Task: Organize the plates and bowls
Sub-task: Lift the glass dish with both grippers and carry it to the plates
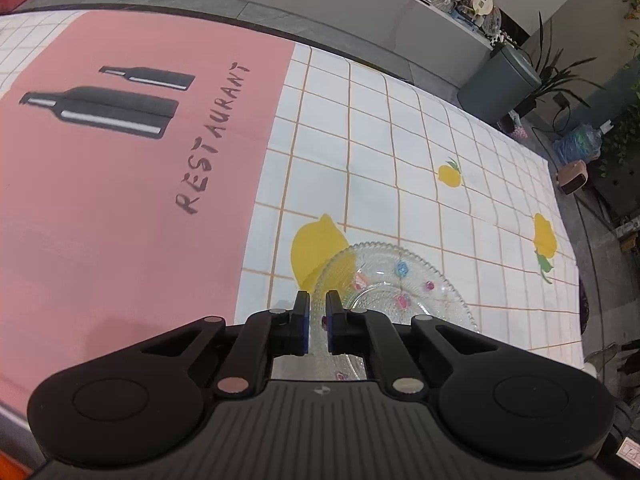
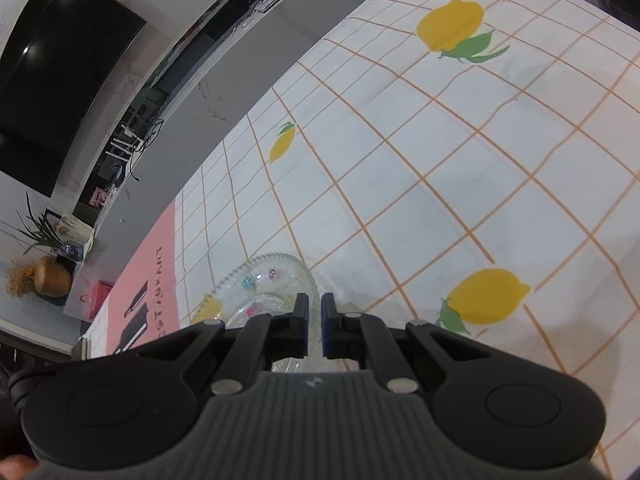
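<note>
Both tools pinch the glass plate (image 1: 394, 288) by opposite rims — left tool (image 1: 318, 306), right tool (image 2: 315, 308) — likely sharing its weight above the tabletop (image 1: 400, 152).

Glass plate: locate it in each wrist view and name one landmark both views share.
Left wrist: glass plate at bottom centre, its rim between the left gripper fingers.
Right wrist: the plate at lower centre-left, its rim between the right gripper fingers.
Shared landmark: pink RESTAURANT mat.
</note>
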### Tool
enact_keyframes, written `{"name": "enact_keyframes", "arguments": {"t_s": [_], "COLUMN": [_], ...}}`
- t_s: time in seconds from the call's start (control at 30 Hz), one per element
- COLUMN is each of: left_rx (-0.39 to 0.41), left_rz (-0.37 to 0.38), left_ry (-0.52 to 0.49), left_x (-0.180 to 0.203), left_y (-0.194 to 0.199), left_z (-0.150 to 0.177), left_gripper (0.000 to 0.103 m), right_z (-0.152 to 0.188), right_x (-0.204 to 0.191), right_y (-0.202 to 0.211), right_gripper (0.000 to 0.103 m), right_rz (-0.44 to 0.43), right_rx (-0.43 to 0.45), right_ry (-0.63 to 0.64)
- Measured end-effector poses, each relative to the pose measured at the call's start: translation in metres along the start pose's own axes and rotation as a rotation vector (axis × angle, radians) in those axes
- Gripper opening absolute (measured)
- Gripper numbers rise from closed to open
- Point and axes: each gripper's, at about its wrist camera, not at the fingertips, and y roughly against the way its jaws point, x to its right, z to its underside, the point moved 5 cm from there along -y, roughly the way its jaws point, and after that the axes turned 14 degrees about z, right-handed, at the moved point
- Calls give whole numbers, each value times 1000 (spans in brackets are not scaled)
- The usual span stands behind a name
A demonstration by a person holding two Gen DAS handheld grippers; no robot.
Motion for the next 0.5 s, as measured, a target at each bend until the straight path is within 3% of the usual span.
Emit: {"name": "enact_keyframes", "arguments": {"t_s": [0.5], "left_rx": [77], "left_rz": [26], "left_ry": [75], "left_x": [16], "left_y": [58], "left_z": [43], "left_gripper": [7], "right_z": [30], "right_x": [19], "right_y": [51], "right_gripper": [3], "right_rz": [-57], "right_rx": [-7], "right_ry": [-19]}}
